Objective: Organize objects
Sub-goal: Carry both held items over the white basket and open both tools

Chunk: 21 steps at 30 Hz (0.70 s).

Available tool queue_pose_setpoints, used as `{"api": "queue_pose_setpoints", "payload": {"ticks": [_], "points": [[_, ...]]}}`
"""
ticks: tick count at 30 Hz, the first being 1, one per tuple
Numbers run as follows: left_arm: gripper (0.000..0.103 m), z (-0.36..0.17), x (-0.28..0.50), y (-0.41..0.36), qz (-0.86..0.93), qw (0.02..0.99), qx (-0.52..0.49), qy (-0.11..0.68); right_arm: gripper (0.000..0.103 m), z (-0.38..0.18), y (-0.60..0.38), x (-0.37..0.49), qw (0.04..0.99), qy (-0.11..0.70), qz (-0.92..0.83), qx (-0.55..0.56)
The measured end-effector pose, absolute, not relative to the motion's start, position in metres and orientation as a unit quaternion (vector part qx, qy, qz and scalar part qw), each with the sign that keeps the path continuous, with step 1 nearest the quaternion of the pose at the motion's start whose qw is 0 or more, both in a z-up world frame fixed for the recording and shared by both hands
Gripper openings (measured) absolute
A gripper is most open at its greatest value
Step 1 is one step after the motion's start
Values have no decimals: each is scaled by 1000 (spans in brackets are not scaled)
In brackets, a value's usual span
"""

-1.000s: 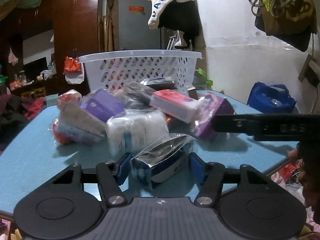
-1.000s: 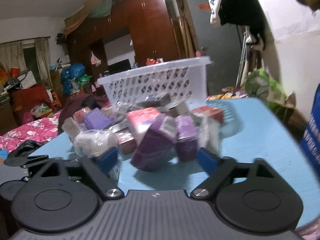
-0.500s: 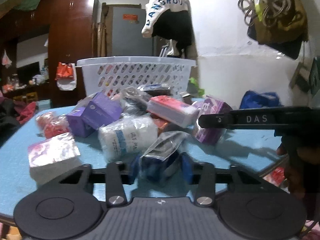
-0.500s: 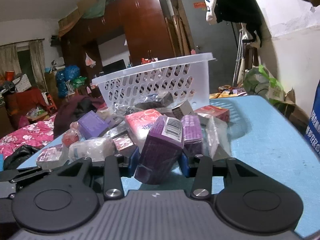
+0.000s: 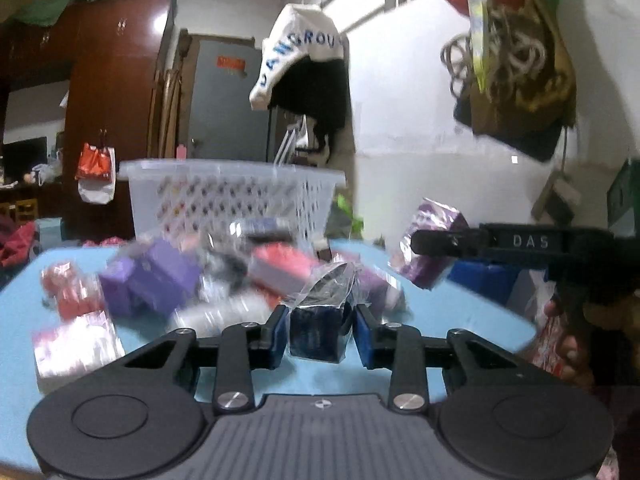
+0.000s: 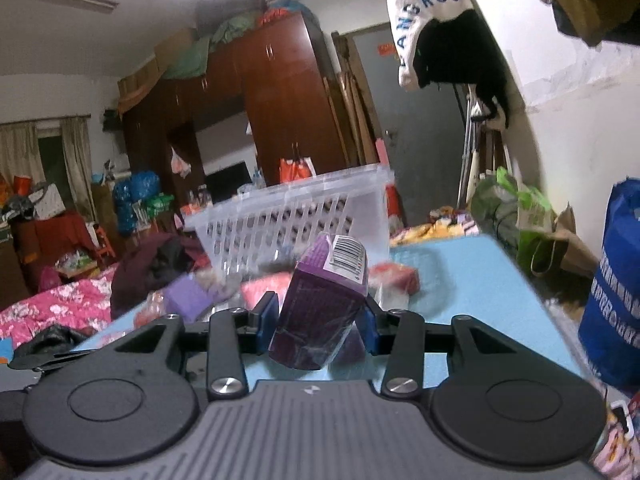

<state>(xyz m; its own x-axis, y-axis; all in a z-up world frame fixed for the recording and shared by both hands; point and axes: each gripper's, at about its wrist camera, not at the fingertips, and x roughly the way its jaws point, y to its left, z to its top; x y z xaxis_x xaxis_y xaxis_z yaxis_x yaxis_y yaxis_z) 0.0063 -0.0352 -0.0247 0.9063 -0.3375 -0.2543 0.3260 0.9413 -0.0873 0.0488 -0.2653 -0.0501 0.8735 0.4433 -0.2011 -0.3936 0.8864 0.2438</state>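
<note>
Both grippers have a package in hand and the sorting is, by the look of it, only beginning; the left gripper (image 5: 320, 332) is clamped on a dark blue packet in a clear wrapper (image 5: 318, 332), its blue pads pressed to either side, the packet seeming just clear of the blue table (image 5: 460, 316); the right gripper (image 6: 318, 326) is closed on a purple box (image 6: 320, 312) with a barcode label on its upper end, and in the left wrist view that box hangs in the air to the right of the heap, above the table's far edge; the white basket (image 5: 232, 196) stands behind the heap, at the far side of the table, and its slotted wall lets colours through, though the blur hides whether those are things inside it or behind it; most of the work lies ahead, I judge, since the pile (image 5: 240, 276) of purple boxes, a pink-and-white pack, red bundles and a white wrapped roll lies loose on the table in front of the basket; a pink-patterned packet (image 5: 76, 344) sits apart at the near left; the two held items are not yet over the basket rim, so neither is placed.
</note>
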Motion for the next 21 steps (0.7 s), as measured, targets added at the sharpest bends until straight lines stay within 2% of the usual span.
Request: {"api": "queue_pose_setpoints", "payload": {"ticks": [4, 8, 11, 14, 17, 18, 19, 20, 21], "points": [[38, 18, 33, -21, -150, 984, -36, 91, 46, -15, -262, 73, 965, 91, 227, 91], [38, 74, 87, -11, -97, 993, -17, 63, 46, 34, -227, 129, 966, 73, 246, 25], [38, 100, 151, 2, -77, 991, -25, 110, 46, 57, -189, 185, 966, 101, 234, -48], [38, 100, 196, 13, -72, 983, -45, 164, 46, 55, -164, 232, 959, 148, 220, -99], [41, 91, 219, 18, -71, 977, -52, 196, 47, 43, -160, 258, 954, 179, 218, -102], [43, 89, 223, 20, -77, 974, -56, 203, 54, 41, -161, 259, 953, 183, 220, -100], [53, 86, 225, 20, -79, 973, -53, 209, 70, 39, -161, 261, 952, 186, 221, -99], [73, 86, 223, 21, -77, 973, -51, 210, 81, 39, -163, 256, 953, 182, 220, -95], [83, 85, 218, 22, -74, 975, -50, 205, 95, 40, -166, 247, 957, 169, 217, -91]]}}
